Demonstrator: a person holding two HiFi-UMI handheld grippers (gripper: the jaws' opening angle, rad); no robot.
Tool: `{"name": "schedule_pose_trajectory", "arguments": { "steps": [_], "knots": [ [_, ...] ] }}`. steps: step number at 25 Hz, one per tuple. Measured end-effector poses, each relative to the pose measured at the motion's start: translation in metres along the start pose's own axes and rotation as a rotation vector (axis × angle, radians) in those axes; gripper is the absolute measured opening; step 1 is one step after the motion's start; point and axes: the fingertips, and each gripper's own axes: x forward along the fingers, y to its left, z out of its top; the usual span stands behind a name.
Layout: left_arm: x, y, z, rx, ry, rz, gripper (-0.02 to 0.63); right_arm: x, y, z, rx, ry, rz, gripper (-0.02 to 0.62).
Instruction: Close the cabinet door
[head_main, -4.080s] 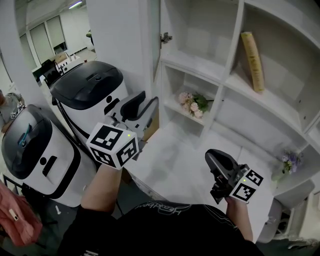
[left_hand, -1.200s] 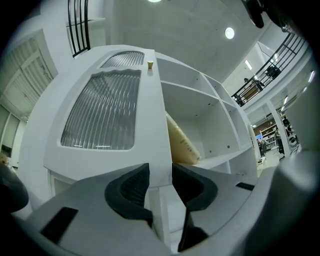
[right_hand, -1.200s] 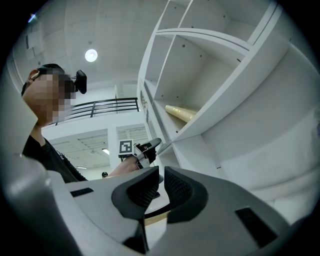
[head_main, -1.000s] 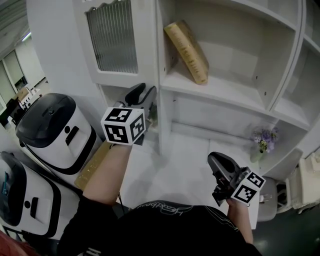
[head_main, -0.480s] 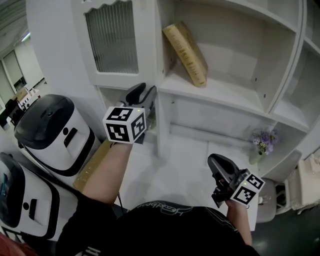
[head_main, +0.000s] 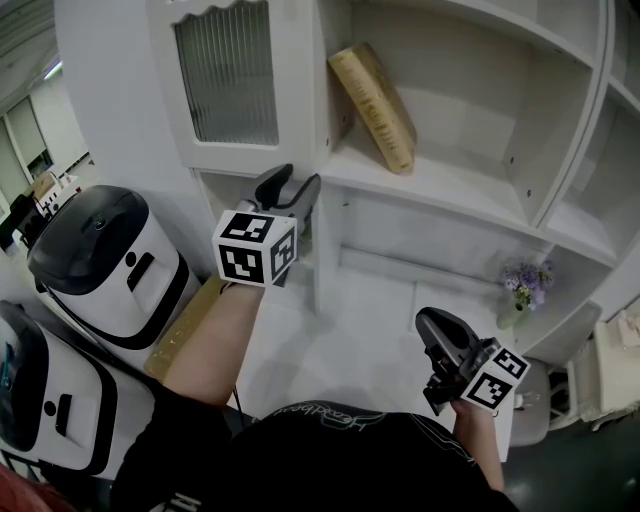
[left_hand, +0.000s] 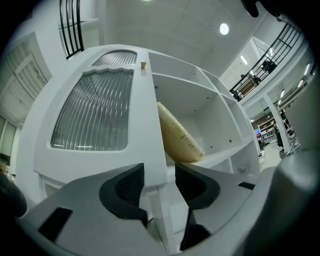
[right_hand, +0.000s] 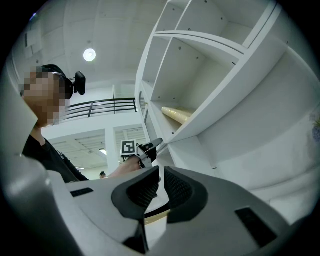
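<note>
The white cabinet door (head_main: 225, 75) with ribbed glass stands flush with the cabinet front. My left gripper (head_main: 293, 180) is at the door's lower right corner. In the left gripper view the door (left_hand: 92, 117) has its free edge between the jaws of my left gripper (left_hand: 159, 182). The jaws are opening, and a gap shows beside the right pad. My right gripper (head_main: 432, 322) hangs low at the right, away from the door. In its own view the right gripper (right_hand: 162, 182) has its jaws together with nothing between them.
A tan book (head_main: 375, 95) leans in the open shelf right of the door. Purple flowers (head_main: 525, 275) stand on a lower shelf at the right. Two white bins with black lids (head_main: 100, 250) and a cardboard box (head_main: 190, 320) sit on the floor at the left.
Four seconds ago the door was swung open, with the shelves behind it showing; it now lies against the cabinet. Over the last second my left jaws spread a little. The right gripper kept still.
</note>
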Motion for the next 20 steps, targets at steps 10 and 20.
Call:
{"name": "schedule_pose_trajectory", "arguments": {
  "steps": [10, 20],
  "knots": [
    [-0.038, -0.024, -0.011, -0.181, 0.021, -0.122, 0.209, 0.004, 0.004, -0.007, -0.017, 0.035, 0.013, 0.06],
    [-0.113, -0.091, -0.074, -0.25, 0.127, -0.269, 0.207, 0.029, 0.025, -0.026, -0.008, 0.093, 0.091, 0.06]
  ]
}}
